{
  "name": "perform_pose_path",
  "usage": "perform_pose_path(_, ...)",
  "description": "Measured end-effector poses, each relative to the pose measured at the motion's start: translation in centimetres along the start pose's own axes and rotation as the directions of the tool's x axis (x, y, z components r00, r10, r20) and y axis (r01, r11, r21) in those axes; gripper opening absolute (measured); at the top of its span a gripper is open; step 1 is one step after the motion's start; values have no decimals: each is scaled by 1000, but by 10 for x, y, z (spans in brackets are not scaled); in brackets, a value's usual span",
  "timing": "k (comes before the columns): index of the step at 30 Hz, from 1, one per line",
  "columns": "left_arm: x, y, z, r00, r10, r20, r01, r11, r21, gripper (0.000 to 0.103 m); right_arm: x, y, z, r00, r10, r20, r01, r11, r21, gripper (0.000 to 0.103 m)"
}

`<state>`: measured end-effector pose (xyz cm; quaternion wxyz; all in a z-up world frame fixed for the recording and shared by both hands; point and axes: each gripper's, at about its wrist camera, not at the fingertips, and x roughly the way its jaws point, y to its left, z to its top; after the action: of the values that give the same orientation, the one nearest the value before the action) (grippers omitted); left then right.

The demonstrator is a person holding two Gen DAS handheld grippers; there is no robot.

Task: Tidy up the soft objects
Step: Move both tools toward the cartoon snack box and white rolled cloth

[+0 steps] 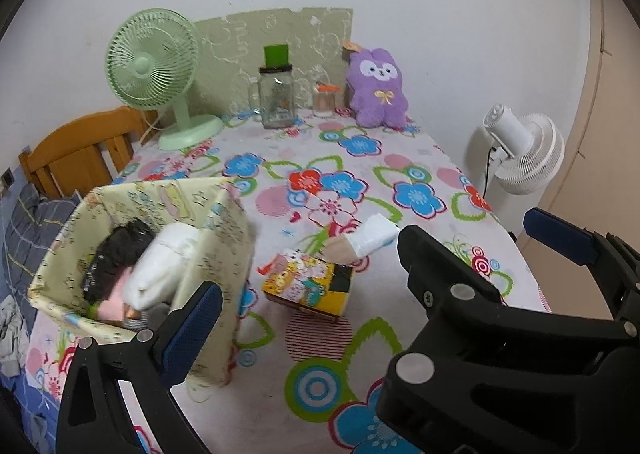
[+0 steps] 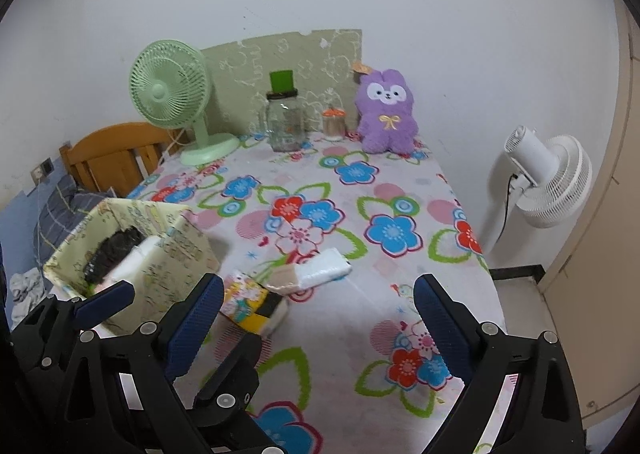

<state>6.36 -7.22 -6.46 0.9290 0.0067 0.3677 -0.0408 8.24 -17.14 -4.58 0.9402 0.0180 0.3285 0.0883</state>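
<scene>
The white pack (image 2: 320, 269) lay on the desk (image 2: 360, 306) beside the tissue box (image 2: 250, 302), ahead of the right gripper (image 2: 320, 330) and its parted fingers; the left gripper (image 1: 304, 286), fingers equally spread, hovered near the fabric basket (image 1: 216, 238).

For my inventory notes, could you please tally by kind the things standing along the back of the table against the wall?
Fans: 1, the green desk fan
Glass jars: 2, the large jar under a green card and the small orange-topped jar
Plush toys: 1, the purple plush
Total: 4
The white fan stands on the floor beside the table, so it is not counted.
</scene>
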Motion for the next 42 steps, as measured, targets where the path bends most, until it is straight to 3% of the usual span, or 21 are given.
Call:
perform_pose_path(14,44,-12,-6,996,-15,-92,14,1000,-8,103,42,-21,-11,996,-36,-79,38,999,27,97)
perform_pose_path(19,57,-15,-5,992,-25,-127,19,998,-53,103,54,-33,-12,993,-37,-110,45,997,68,98)
perform_pose_path(29,84,-14,-10,982,64,-176,-84,990,-113,103,81,-41,-17,986,-54,-158,65,996,66,98)
perform_pose_path(42,109,-9,-11,977,104,-186,-127,985,-118,103,114,-41,-19,977,-33,-212,41,999,36,98)
